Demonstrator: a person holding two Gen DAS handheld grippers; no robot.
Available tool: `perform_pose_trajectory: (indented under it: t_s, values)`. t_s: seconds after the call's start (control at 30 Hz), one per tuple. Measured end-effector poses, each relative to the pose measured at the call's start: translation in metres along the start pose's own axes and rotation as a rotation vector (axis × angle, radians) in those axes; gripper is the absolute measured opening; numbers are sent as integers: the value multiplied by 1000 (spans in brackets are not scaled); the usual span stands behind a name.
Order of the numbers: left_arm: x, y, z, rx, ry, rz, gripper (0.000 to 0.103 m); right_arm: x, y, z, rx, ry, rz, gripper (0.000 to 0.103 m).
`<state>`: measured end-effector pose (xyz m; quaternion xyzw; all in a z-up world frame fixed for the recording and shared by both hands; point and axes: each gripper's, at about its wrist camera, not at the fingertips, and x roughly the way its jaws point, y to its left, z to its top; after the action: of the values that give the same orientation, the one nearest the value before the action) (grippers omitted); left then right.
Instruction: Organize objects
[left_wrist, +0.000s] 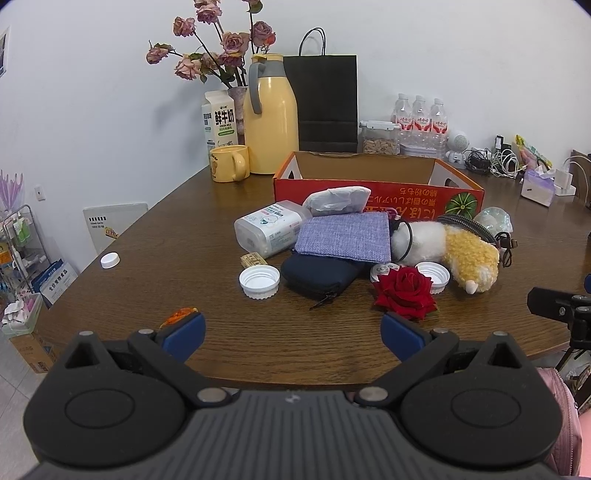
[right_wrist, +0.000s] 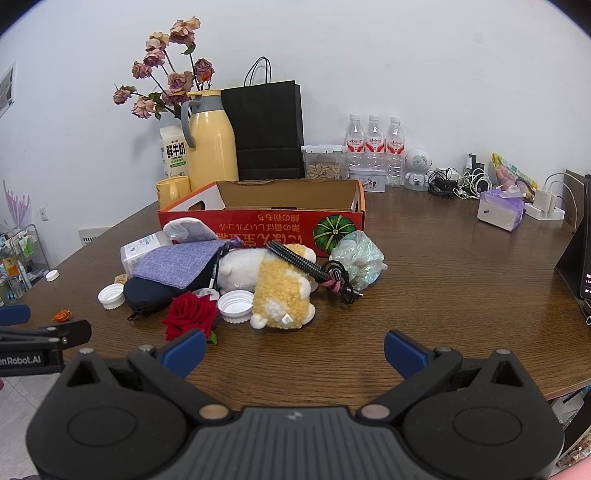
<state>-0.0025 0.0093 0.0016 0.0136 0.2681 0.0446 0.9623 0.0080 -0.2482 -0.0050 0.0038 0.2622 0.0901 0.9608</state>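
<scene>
Both grippers were held low over the near edge of the wooden counter (left_wrist: 177, 258), each with its jaws spread wide and nothing held between them: the left gripper (left_wrist: 293, 334) was aimed at the pile from the left, the right gripper (right_wrist: 294, 349) from the right. The clutter was gathered in front of an open red cardboard box (right_wrist: 258, 225), which stood behind it toward the wall. A lilac woven pouch (left_wrist: 345, 236) was laid over a dark blue zip pouch (left_wrist: 317, 275), with a clear plastic tub (left_wrist: 269, 230) on its side just to the left. A yellow and white plush toy (right_wrist: 280, 291) was lying beside the pouches, and a black braided cable (right_wrist: 299, 262) was draped across it. A red rose (right_wrist: 192, 314) was placed at the near edge of the pile, touching a white lid (right_wrist: 235, 305); another white lid (left_wrist: 259, 281) was set left of the dark pouch. A yellow thermos (left_wrist: 269, 122) and mug (left_wrist: 229, 162) were kept at the back.
</scene>
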Motion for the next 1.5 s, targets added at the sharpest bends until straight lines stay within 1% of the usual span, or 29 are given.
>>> perform_pose_trajectory:
  t_s: [0.43, 0.77, 0.9, 0.97, 1.13, 1.27, 1.4, 1.5]
  values:
    - [7, 2, 3, -9, 10, 21, 103, 9, 1, 1, -8, 3, 7, 103]
    - [26, 15, 11, -34, 13, 84, 103, 46, -3, 13, 3, 22, 32, 103]
    - [34, 20, 13, -40, 22, 93, 103, 60, -4, 17, 7, 36, 43, 98]
    - [38, 21, 14, -40, 26, 92, 103, 65, -6, 19, 8, 39, 45, 98]
    - [47, 22, 15, -38, 39, 97, 103, 77, -12, 25, 4, 36, 29, 98]
    - [52, 21, 18, -35, 42, 99, 103, 83, -23, 36, 13, 16, 24, 99]
    - [59, 21, 26, -39, 40, 107, 103, 90, -36, 51, 10, -12, -2, 99]
    - [67, 21, 35, -45, 38, 116, 103, 101, -47, 62, 16, -16, -21, 98]
